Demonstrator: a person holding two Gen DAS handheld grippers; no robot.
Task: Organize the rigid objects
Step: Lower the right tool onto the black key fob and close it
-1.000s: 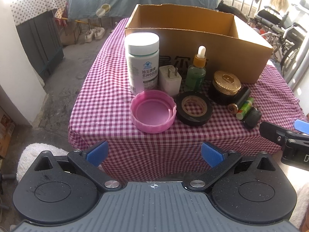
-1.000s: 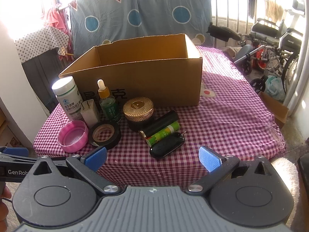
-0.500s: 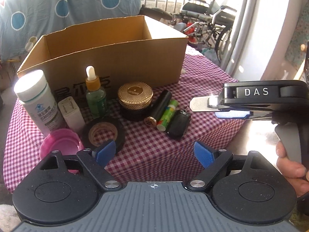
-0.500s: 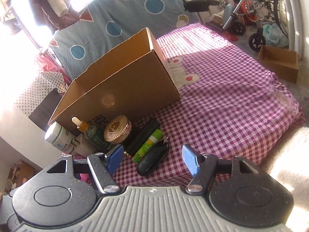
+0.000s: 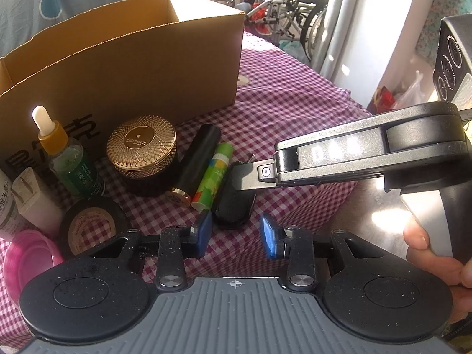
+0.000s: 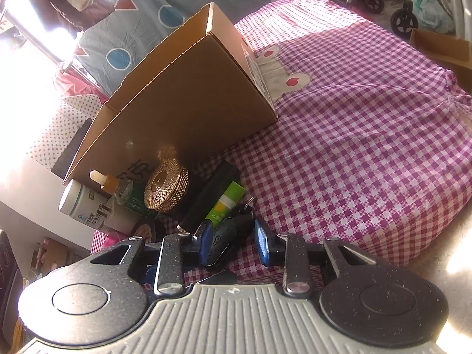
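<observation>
Left wrist view gives us a corrugated cardboard box [image 5: 124,67] on checked cloth [image 5: 295,109], and before it a ribbed gold lid [image 5: 141,144], a matte black tube [image 5: 200,159] and a glossy black key fob [image 5: 233,203]. Our left gripper [image 5: 236,233] has just been narrowing; its blue pads stand apart over bare cloth, gripping nothing. Our right gripper [image 6: 233,243], also just narrowing, flanks the rounded fob [image 6: 227,236] at the table's near edge, left pad against it; whether it's clamped we cannot tell.

left gripper [image 5: 236,234]: jaws just closing, narrow gap, empty | right gripper [image 6: 234,244]: jaws just closing, tilted down
</observation>
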